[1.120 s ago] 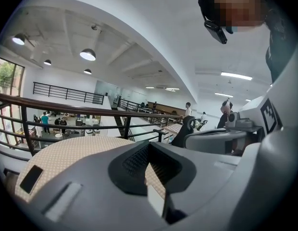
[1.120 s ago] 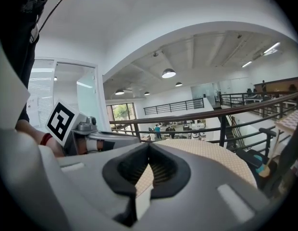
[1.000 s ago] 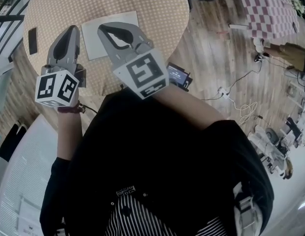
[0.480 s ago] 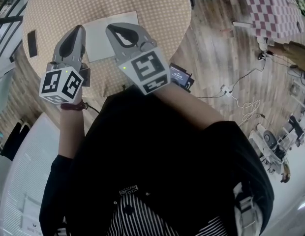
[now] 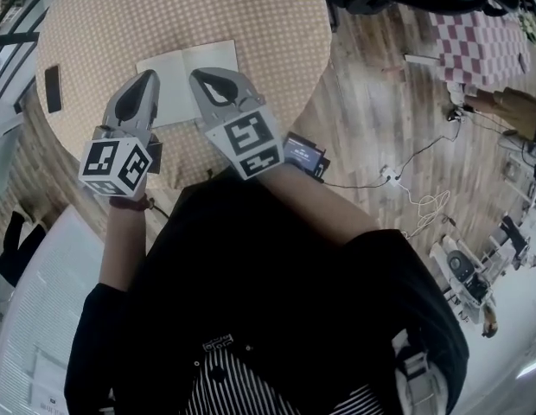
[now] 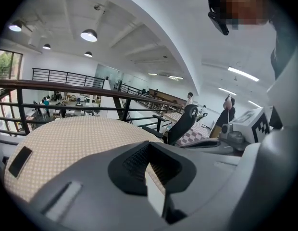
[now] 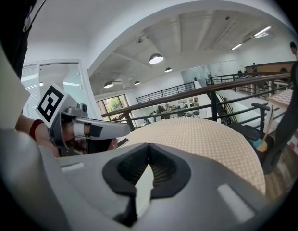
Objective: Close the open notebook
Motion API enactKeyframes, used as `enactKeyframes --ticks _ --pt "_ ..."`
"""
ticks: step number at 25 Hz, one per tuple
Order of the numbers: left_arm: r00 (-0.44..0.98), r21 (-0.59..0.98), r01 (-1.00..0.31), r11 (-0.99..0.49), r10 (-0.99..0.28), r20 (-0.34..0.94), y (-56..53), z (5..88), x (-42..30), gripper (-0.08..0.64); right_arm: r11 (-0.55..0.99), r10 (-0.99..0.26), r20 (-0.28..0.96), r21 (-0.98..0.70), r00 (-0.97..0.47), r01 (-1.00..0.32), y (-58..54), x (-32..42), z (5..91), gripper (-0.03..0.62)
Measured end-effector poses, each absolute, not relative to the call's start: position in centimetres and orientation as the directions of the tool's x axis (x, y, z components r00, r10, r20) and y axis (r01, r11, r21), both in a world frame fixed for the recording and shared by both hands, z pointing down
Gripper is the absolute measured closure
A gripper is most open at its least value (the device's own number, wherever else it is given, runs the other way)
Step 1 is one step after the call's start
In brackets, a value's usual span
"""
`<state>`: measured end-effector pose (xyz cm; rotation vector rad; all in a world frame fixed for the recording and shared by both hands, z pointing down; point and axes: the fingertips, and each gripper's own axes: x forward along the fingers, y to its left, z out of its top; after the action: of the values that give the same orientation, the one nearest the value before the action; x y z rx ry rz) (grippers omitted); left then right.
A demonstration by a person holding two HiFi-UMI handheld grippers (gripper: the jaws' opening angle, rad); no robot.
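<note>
1. Paper was the thing to reckon with: the open white-paged notebook (image 5: 186,80) lay flat with both leaves spread on the near part of the round surface (image 5: 251,15), which was covered in a beige dotted cloth.
2. It looked light and thin to me, with limp pages inside a somewhat stiffer cover. I judged it would slide on the cloth if shoved from the side rather than lifted.
3. The best hold seemed to be the outer edge of one leaf, away from the central fold. A tip slipped under the cover there could swing that half over onto the other. Pinching a single page risked creasing or tearing it.
4. The left tongs (image 5: 149,78), grey moulded plastic with black ribbed pads, were pressed together on nothing. From above they showed against the notebook's left leaf.
5. The right tongs (image 5: 199,74), of the same make, were likewise closed and empty, and showed against the right leaf close to the fold. How high either pair stood over the paper I could not tell.
6. A slim black slab, probably a phone (image 5: 53,88), lay well apart near the surface's left edge, and a wood-plank floor (image 5: 380,102) showed beyond.
</note>
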<state>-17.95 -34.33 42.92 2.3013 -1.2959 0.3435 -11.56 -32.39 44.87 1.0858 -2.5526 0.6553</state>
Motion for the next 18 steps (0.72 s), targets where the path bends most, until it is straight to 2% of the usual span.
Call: enactKeyframes --ticks 10,18 --pt "0.595 0.366 -0.804 -0.469 -0.611 0.523 -32.5 49.4 -13.1 0.557 0.504 -0.55 0.596 -0.322 -0.585 -0.801 -31.8 -8.6 54.0 0.592" --pt "0.596 0.348 -0.79 -0.505 -0.498 0.63 -31.7 56.7 -11.0 0.557 0.43 -0.35 0.773 -0.369 -0.529 -0.824 -29.3 -5.7 64.3 0.588"
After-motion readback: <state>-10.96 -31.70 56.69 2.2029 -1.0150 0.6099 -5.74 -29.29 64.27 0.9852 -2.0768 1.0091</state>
